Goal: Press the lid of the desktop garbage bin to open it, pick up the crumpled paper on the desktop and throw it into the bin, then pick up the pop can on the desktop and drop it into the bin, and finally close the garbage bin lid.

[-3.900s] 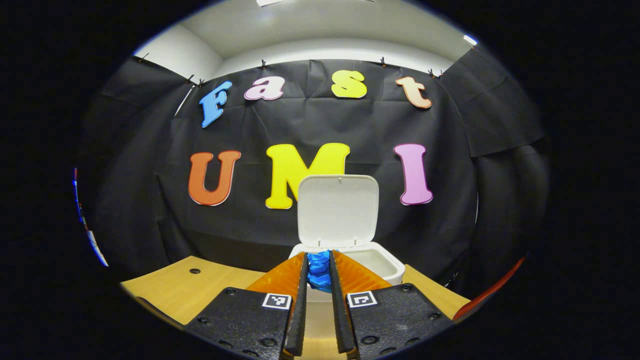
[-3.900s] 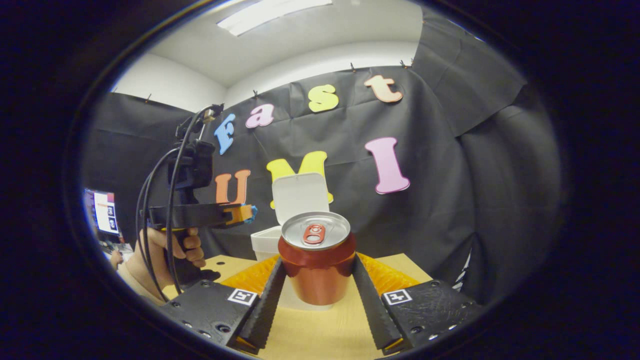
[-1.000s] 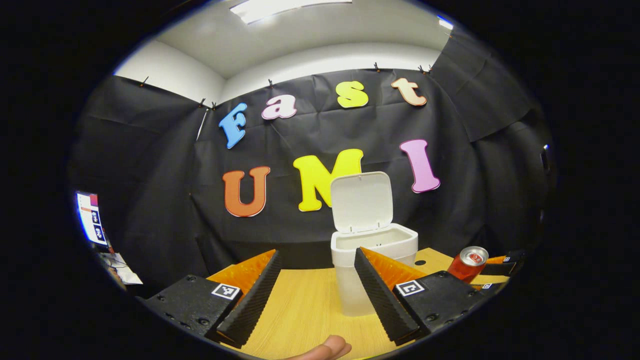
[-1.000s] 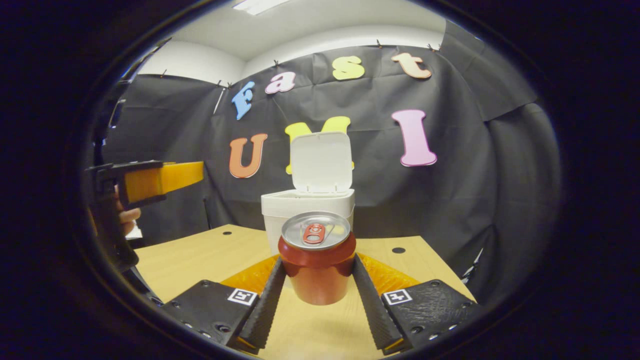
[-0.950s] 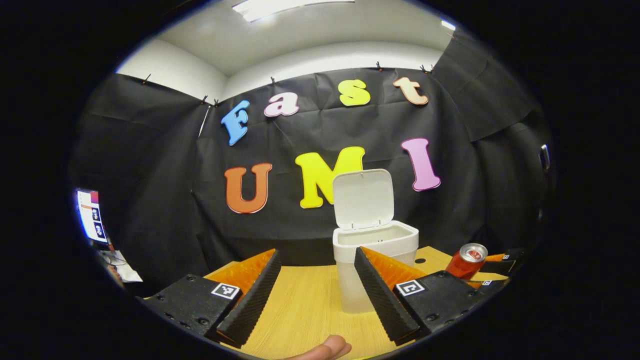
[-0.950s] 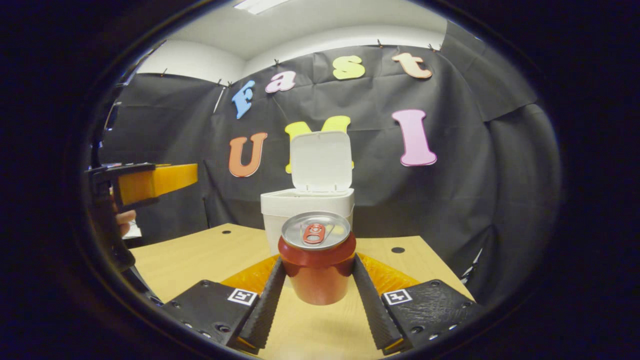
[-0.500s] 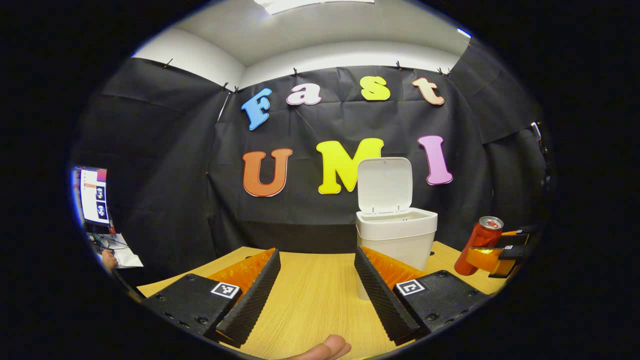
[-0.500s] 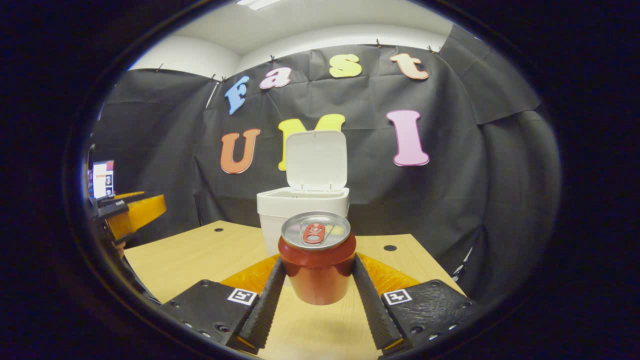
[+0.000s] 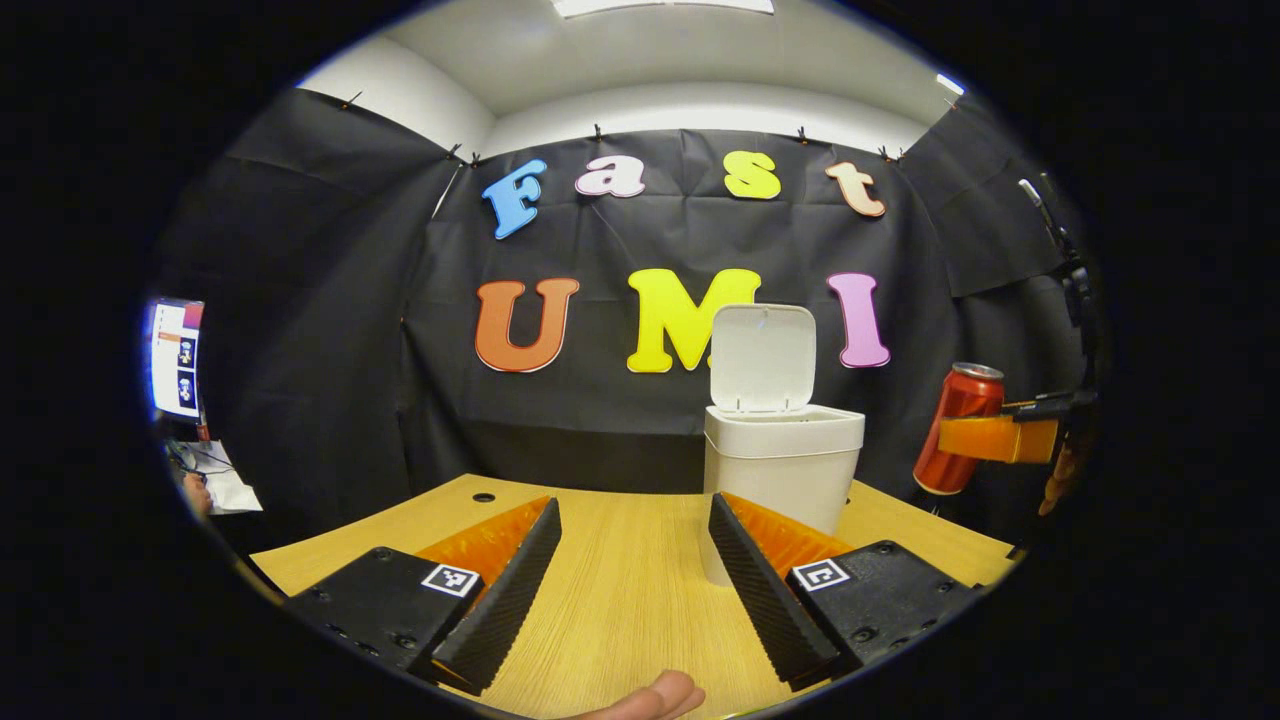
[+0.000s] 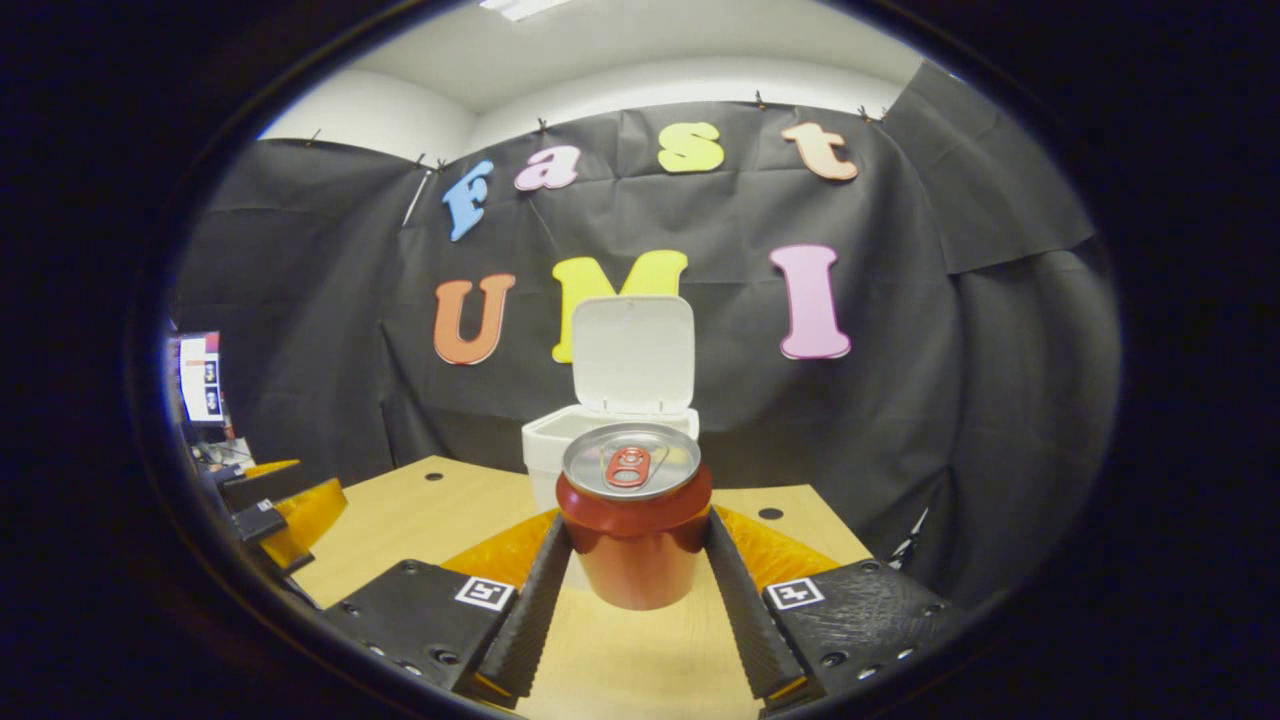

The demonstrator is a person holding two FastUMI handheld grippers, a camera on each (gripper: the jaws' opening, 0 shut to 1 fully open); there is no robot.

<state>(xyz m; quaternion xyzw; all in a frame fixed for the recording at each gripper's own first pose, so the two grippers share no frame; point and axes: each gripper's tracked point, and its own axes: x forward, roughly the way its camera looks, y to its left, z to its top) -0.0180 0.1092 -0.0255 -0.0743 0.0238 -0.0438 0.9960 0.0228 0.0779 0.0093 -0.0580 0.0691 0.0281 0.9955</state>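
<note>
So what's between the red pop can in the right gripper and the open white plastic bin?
Nothing: in the right gripper view, the red pop can stands directly before the white bin, no object between.

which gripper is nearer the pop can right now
Right. The right gripper has its jaws clamped on the pop can, held above the table. The left gripper is open and empty, low over the table, with the can off to its right.

A lit monitor (image 9: 177, 357) stands beyond the wooden table (image 9: 620, 590).
</note>
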